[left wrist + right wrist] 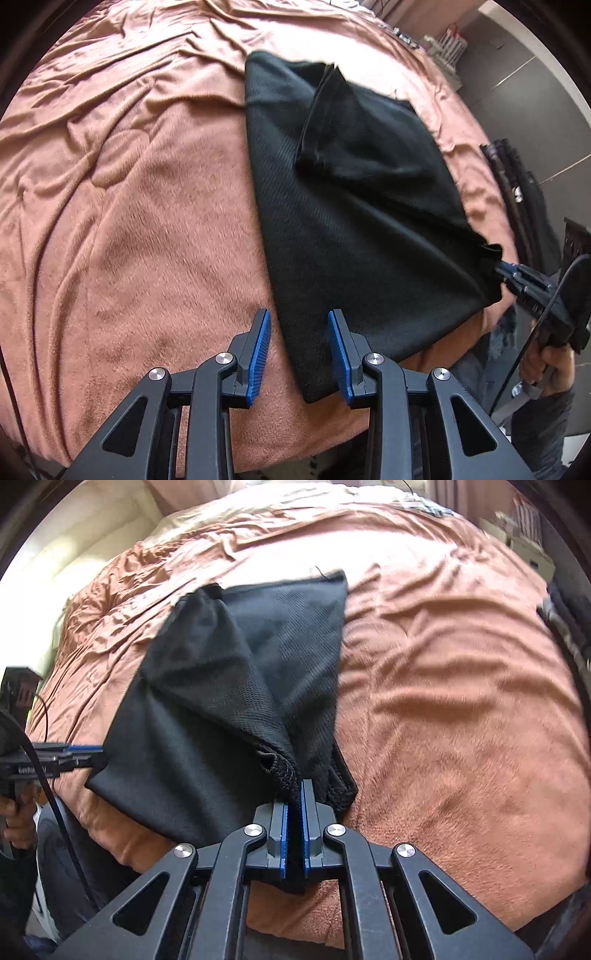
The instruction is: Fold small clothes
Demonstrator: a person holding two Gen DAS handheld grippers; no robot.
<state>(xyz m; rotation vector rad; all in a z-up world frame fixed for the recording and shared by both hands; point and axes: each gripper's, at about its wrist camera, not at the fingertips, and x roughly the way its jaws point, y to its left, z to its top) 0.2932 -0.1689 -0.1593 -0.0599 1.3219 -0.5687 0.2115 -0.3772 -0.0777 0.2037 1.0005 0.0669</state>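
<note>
Right wrist view: one black garment (207, 686) lies on a bed covered by a rust-pink blanket (461, 701), near the bed's front edge. The right tongs (293, 794) are closed on a bunched corner of it. The left tongs (299, 328) stand apart, pads straddling the cloth's near corner without pressing it. Two tongs, one garment. Small lettering on the left tool is too blurred to read.
</note>
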